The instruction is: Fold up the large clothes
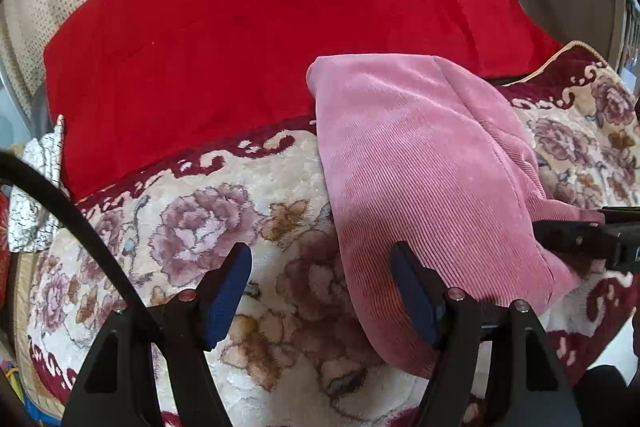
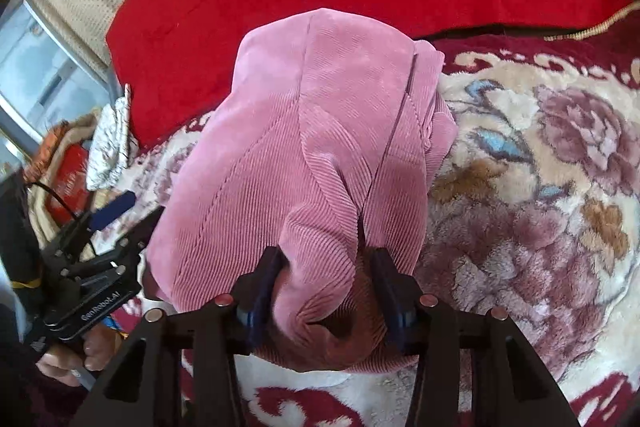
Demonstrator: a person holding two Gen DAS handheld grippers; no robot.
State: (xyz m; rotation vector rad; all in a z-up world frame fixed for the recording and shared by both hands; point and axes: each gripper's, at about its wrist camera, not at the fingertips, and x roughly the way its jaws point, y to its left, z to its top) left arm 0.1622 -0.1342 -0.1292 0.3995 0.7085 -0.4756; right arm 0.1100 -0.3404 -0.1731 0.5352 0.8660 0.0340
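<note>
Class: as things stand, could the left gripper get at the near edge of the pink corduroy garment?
Probably yes: the left gripper is open, the pink corduroy garment edge lies between its fingers, and nothing blocks it.

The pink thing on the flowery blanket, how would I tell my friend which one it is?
Find the big cream blanket with purple-pink roses, which has a plain red quilt lying behind it. On the roses lies a folded pink corduroy garment, and the right claw has a bunch of it between its fingers. It is the only soft pink, ribbed cloth there, with no flowers on it.
</note>
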